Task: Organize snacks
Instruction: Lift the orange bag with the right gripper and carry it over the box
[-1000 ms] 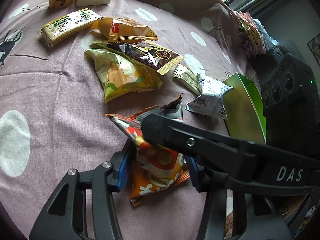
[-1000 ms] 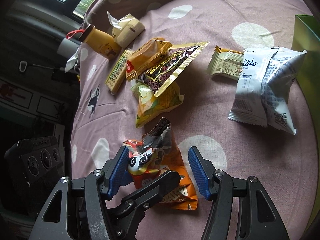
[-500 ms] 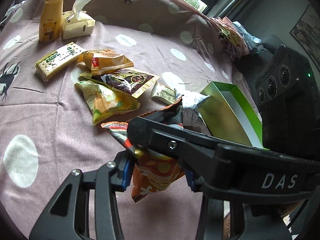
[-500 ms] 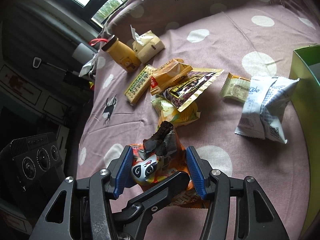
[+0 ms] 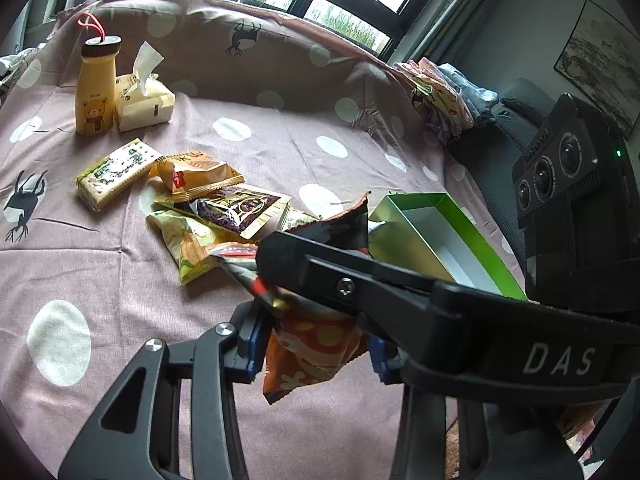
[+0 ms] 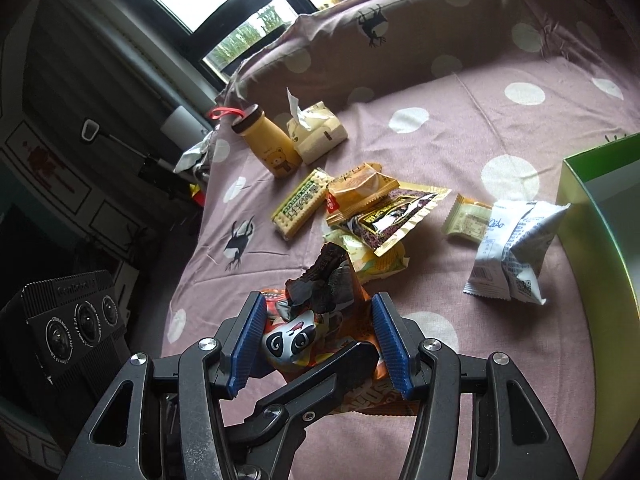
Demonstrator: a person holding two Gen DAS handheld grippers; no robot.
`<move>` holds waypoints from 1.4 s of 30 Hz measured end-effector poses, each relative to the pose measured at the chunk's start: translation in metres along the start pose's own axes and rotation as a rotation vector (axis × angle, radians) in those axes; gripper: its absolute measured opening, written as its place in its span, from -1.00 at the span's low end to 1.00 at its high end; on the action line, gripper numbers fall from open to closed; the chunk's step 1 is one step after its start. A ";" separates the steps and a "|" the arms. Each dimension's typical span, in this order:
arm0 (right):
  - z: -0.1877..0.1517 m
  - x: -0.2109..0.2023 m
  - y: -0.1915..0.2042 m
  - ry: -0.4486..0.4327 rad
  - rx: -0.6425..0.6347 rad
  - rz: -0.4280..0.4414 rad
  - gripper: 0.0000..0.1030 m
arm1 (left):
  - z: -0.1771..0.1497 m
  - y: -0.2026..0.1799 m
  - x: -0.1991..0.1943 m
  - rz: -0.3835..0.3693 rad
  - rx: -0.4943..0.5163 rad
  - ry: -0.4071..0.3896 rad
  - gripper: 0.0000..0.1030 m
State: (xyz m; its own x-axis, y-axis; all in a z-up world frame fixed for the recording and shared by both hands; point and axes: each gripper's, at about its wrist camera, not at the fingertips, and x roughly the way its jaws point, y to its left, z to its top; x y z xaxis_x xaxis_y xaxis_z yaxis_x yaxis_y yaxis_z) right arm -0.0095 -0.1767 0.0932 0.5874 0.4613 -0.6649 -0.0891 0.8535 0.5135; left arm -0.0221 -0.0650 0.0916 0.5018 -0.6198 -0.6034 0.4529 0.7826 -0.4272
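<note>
Silver screws are glinting on the left matte-black plastic two-finger gripper [image 5: 316, 350], blue ribbed pads [image 6: 390, 346] are lining the right matte-black plastic two-finger gripper [image 6: 318, 344], white "DAS" lettering showing.

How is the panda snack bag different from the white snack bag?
The panda snack bag is orange and crumpled; the white snack bag is pale with small print. The panda bag sits between both tools' pads, off the cloth; the white bag lies on it, untouched, beside the green box. Both are sealed packets.

both wrist views close, facing opposite ways — sharing snack pile [image 5: 216, 208]
</note>
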 end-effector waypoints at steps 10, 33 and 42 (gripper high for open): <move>0.006 -0.039 0.000 -0.099 -0.038 0.013 0.12 | 0.010 -0.034 -0.007 -0.009 0.070 -0.062 -0.25; 0.016 -0.129 -0.073 -0.300 0.093 -0.019 0.12 | 0.032 -0.134 0.039 -0.099 0.257 -0.034 -0.24; 0.016 -0.144 -0.100 -0.334 0.159 -0.068 0.12 | 0.034 -0.159 0.060 -0.136 0.307 0.011 -0.24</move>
State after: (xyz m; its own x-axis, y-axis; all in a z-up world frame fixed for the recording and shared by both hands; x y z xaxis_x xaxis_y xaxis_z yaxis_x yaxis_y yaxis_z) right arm -0.0724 -0.3321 0.1458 0.8200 0.2778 -0.5004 0.0697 0.8193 0.5691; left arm -0.0388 -0.2287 0.1457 0.4141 -0.7152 -0.5631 0.7168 0.6375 -0.2825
